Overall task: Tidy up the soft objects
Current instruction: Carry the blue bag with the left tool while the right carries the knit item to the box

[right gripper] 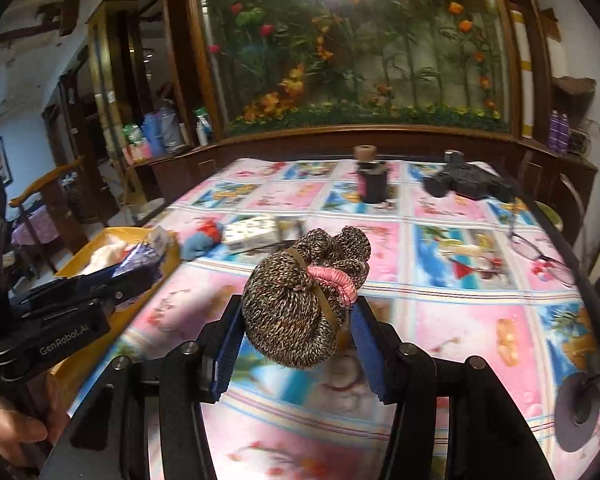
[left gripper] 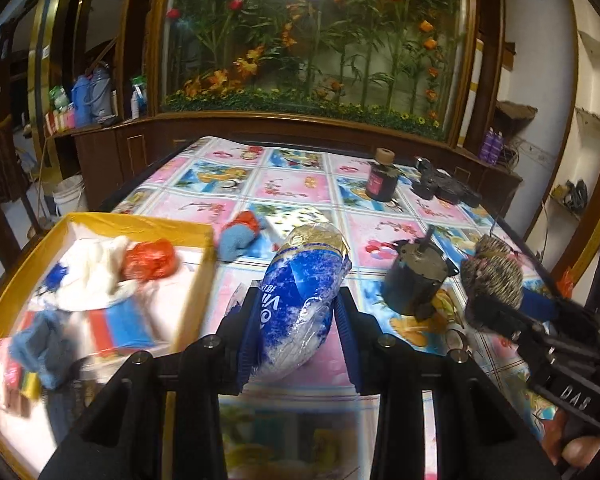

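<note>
A glossy, crinkled plastic packet [left gripper: 300,304] is catching the light between ribbed blue pads [left gripper: 246,340], while a coarse, matt knitted bundle [right gripper: 300,300] bound by a pink elastic band [right gripper: 334,278] is sitting over a shiny, smooth printed tablecloth [right gripper: 480,312] beside a matt yellow cardboard box [left gripper: 188,280].

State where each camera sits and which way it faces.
Left wrist view: on the left hand-held gripper, facing across the table at the blue tissue pack it grips, yellow box on the left; right hand-held gripper at the right edge.
Right wrist view: on the right hand-held gripper, gripping the knitted bundle; a hand shows.
Shared: patterned tablecloth, dark bottle, flower wall.
</note>
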`<state>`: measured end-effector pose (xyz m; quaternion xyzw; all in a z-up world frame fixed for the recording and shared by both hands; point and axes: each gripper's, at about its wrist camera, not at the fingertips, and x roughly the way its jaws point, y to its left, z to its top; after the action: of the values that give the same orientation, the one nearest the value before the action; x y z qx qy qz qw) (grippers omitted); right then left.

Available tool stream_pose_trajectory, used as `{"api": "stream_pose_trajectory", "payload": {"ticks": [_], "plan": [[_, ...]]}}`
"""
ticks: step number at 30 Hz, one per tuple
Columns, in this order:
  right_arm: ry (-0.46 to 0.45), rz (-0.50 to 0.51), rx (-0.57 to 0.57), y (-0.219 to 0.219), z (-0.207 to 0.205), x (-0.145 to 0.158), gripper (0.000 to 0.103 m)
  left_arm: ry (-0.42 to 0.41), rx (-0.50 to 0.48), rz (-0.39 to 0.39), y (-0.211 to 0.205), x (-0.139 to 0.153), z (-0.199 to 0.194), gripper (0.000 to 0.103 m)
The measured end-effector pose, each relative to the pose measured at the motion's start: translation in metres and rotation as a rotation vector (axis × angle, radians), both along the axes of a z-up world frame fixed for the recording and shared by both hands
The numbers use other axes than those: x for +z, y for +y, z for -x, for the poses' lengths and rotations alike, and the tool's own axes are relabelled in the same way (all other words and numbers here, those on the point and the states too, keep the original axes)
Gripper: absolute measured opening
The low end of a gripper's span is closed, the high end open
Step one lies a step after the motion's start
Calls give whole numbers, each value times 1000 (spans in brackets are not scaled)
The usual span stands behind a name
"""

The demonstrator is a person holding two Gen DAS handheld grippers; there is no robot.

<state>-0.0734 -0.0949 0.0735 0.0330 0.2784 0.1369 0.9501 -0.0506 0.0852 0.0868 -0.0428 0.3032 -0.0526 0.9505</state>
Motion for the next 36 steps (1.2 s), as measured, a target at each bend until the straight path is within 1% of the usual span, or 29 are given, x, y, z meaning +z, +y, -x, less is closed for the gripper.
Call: {"api": "stream_pose_trajectory", "payload": {"ticks": [4, 7, 10, 12, 13, 16, 20, 25, 26, 28, 29, 31, 33, 36], "plan": [[22, 11, 142, 56, -4, 3, 57, -29, 68, 11, 47, 16, 17, 36], [38, 22, 250, 105, -11, 5, 58, -36, 149, 25, 91, 22, 28, 36], [77, 27, 329, 149, -23, 4, 58, -22, 232, 26, 130, 19, 35, 36], [122, 22, 379, 179, -35, 1, 58, 5, 278, 27, 154, 12, 38, 36], [129, 21, 393, 189, -38, 0, 58, 16, 292, 32, 165, 9, 39, 36], [136, 50, 443, 228, -45, -1, 58, 42, 326, 15, 182, -2, 44, 36], [150, 78, 468, 261, -55, -6, 58, 73, 348, 21, 199, -15, 44, 36], [187, 96, 459, 284, -75, -13, 58, 82, 367, 41, 209, -23, 48, 37], [194, 104, 456, 287, -80, -15, 58, 83, 366, 42, 213, -23, 47, 38], [200, 111, 437, 287, -87, -18, 61, 85, 354, 56, 211, -24, 49, 53], [205, 111, 426, 286, -90, -19, 61, 81, 346, 62, 211, -24, 50, 56], [222, 98, 424, 284, -96, -20, 65, 72, 343, 57, 207, -23, 54, 70], [222, 90, 431, 280, -97, -16, 68, 68, 331, 55, 204, -21, 55, 79], [173, 95, 422, 277, -92, -6, 76, 54, 334, 55, 202, -17, 59, 81]]}}
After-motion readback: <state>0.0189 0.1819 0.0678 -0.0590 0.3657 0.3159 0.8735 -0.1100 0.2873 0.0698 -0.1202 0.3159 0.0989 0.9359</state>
